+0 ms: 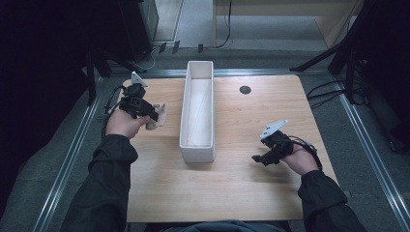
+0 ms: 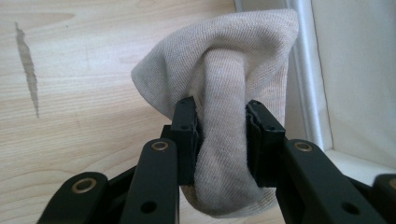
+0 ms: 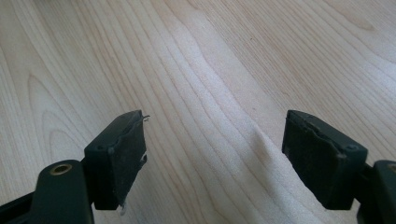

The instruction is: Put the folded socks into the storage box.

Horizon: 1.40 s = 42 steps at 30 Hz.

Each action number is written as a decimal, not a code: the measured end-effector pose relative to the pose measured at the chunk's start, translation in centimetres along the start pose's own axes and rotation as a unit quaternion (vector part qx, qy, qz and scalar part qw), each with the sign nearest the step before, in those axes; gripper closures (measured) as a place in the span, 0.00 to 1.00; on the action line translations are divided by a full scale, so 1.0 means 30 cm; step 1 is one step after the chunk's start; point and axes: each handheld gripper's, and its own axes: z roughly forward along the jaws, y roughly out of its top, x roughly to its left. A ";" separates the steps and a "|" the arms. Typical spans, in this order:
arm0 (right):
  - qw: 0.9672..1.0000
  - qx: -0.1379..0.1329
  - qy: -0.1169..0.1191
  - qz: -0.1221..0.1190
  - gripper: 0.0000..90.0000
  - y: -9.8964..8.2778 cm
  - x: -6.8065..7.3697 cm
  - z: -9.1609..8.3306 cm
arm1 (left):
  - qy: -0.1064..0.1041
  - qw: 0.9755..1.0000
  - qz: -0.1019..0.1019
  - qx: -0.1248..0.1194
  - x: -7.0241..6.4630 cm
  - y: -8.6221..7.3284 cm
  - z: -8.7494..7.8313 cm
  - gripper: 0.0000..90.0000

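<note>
**A:** So what was the left gripper (image 2: 219,123) doing there?

**B:** It had its jaws clamped on a beige cloth (image 2: 224,93), squeezing a fold in the middle. The rest bunched out past the tips and sagged below them. From above, the cloth (image 1: 157,116) sat at the gripper's front end, over the wooden table (image 1: 241,188), with the long white bin (image 1: 198,113) just beyond it.

**A:** And the right gripper (image 3: 215,154)?

**B:** Jaws spread wide, nothing between them, just bare wood under it. It (image 1: 263,158) sat well apart from the bin's other side.
</note>
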 end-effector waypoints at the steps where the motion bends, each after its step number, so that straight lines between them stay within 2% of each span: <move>1: 1.000 0.000 0.000 0.000 0.24 0.000 0.000 0.000 | 0.000 1.000 0.000 0.000 0.000 0.000 0.000 0.75; 4: 1.000 0.001 0.001 -0.001 0.24 0.000 0.002 0.001 | -0.013 1.000 0.019 0.005 -0.053 -0.005 -0.002 0.75; 12: 1.000 0.001 0.000 -0.001 0.24 0.001 0.001 0.002 | -0.026 0.999 0.032 0.009 -0.121 -0.007 -0.007 0.75; 15: 1.000 0.001 0.001 -0.002 0.24 0.001 0.001 0.002 | -0.031 0.999 0.035 0.006 -0.136 -0.010 -0.009 0.75; 17: 1.000 0.001 0.001 -0.002 0.24 0.001 0.001 0.001 | -0.031 0.999 0.038 0.002 -0.154 -0.014 -0.009 0.75; 19: 1.000 0.001 0.001 -0.001 0.24 0.001 0.001 0.002 | -0.040 0.998 0.046 0.000 -0.185 -0.018 -0.002 0.75; 20: 1.000 0.001 0.001 -0.001 0.24 0.001 0.001 0.002 | -0.040 0.998 0.046 0.000 -0.185 -0.018 -0.002 0.75; 21: 1.000 0.001 0.003 -0.002 0.24 0.001 0.003 0.002 | -0.044 0.998 0.050 0.002 -0.206 -0.018 0.007 0.75; 31: 1.000 0.001 0.003 -0.004 0.24 0.001 0.002 0.004 | -0.066 0.996 0.065 0.008 -0.278 -0.030 0.052 0.75; 33: 1.000 0.004 0.002 -0.005 0.24 0.002 0.002 0.006 | -0.073 0.995 0.066 0.010 -0.296 -0.037 0.078 0.75; 42: 1.000 0.004 0.002 -0.005 0.24 0.004 0.005 0.005 | -0.075 0.994 0.074 0.018 -0.337 -0.055 0.122 0.75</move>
